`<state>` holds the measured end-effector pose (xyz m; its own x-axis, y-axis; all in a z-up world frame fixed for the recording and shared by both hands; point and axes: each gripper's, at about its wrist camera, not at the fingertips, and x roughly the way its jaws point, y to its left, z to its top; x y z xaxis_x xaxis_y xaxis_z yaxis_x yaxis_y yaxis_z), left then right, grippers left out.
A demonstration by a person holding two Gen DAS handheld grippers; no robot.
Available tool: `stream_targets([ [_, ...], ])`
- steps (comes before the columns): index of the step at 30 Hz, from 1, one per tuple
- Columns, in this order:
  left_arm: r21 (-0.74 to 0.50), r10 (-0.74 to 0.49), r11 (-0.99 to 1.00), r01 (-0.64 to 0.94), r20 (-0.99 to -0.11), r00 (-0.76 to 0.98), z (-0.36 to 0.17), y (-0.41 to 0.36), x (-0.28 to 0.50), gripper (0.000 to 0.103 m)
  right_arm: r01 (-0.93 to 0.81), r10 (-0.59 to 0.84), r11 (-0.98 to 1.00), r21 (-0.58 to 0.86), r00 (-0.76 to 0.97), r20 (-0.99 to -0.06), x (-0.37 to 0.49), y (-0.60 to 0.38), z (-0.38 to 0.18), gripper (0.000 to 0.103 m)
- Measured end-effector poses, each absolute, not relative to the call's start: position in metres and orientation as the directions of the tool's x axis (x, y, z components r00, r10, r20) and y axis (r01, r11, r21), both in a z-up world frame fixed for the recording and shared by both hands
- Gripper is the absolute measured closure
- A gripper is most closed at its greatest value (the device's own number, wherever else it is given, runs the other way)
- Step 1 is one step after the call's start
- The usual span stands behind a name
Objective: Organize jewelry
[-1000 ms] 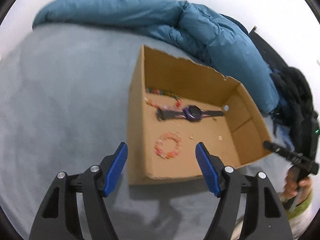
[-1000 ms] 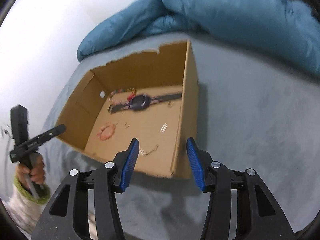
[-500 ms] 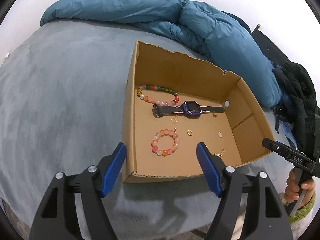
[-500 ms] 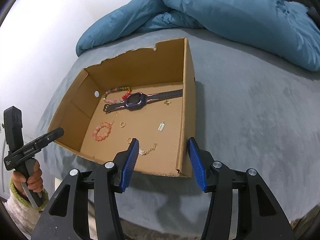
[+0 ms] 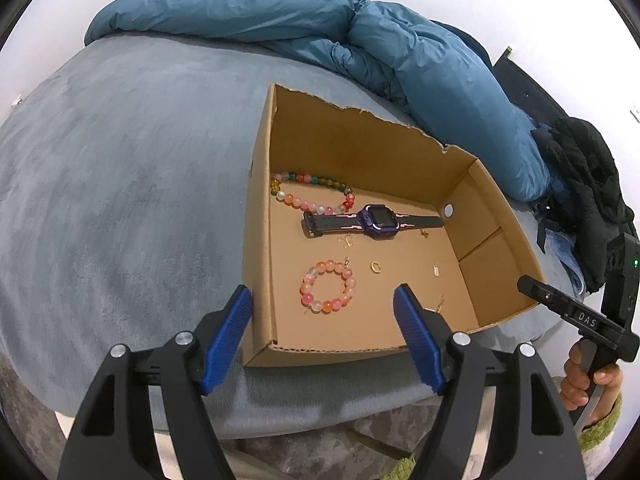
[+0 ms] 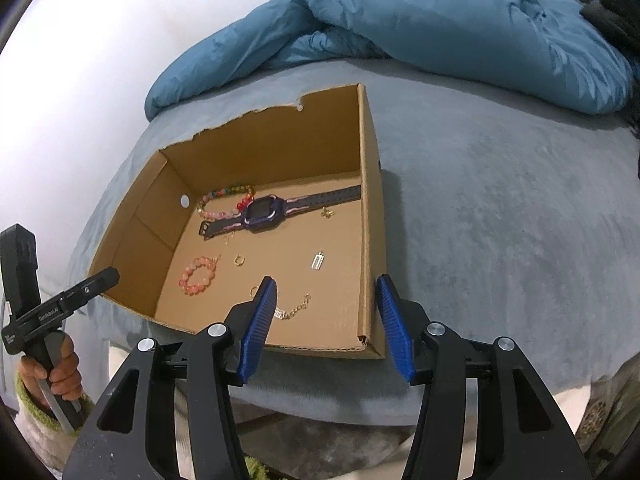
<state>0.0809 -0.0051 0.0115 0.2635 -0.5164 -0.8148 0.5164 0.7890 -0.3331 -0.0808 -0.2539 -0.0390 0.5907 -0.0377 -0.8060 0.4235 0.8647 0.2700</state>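
An open cardboard box (image 5: 260,216) (image 6: 370,216) lies on the grey bed. In it are a purple watch (image 5: 376,220) (image 6: 266,210), a long multicoloured bead bracelet (image 5: 308,196) (image 6: 224,200), a small pink bead bracelet (image 5: 328,288) (image 6: 198,276), a gold ring (image 5: 376,267) (image 6: 239,260), a gold chain (image 6: 296,308) and small charms (image 6: 318,261). My left gripper (image 5: 324,336) is open and empty, in front of the box's near left corner. My right gripper (image 6: 326,320) is open and empty, in front of the near right corner.
A blue duvet (image 5: 360,40) (image 6: 440,20) is bunched along the bed's far side. Dark clothes (image 5: 580,184) lie at the right. The grey bedcover (image 5: 120,200) (image 6: 500,220) spreads around the box. Each gripper shows in the other's view (image 5: 580,320) (image 6: 52,308).
Both views have steadied and drawn back a little from the box, so more of its floor shows. Both grippers stay open and empty. The jewelry has not moved.
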Motion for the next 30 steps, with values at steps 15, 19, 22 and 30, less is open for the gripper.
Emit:
stream_targets([
  [15,-0.149,-0.408,0.876,0.459,-0.735,0.541,0.056,0.024,0.037,0.006,0.502,-0.288,0.853,0.141,0.680,-0.675,-0.135,-0.222,-0.009,0.017],
  [19,-0.084,-0.390,0.874,0.479,-0.710,0.586,0.064,0.018,0.020,0.006,0.514,-0.360,0.855,0.067,0.682,-0.636,-0.141,-0.204,-0.001,0.009],
  [22,-0.059,-0.379,0.875,0.481,-0.704,0.601,0.066,0.016,0.012,0.006,0.528,-0.414,0.849,0.012,0.680,-0.605,-0.147,-0.193,0.005,0.008],
  [30,0.026,-0.297,0.900,0.435,-0.694,0.656,0.068,0.005,-0.003,0.006,0.555,-0.493,0.829,-0.064,0.673,-0.551,-0.157,-0.180,0.012,0.008],
])
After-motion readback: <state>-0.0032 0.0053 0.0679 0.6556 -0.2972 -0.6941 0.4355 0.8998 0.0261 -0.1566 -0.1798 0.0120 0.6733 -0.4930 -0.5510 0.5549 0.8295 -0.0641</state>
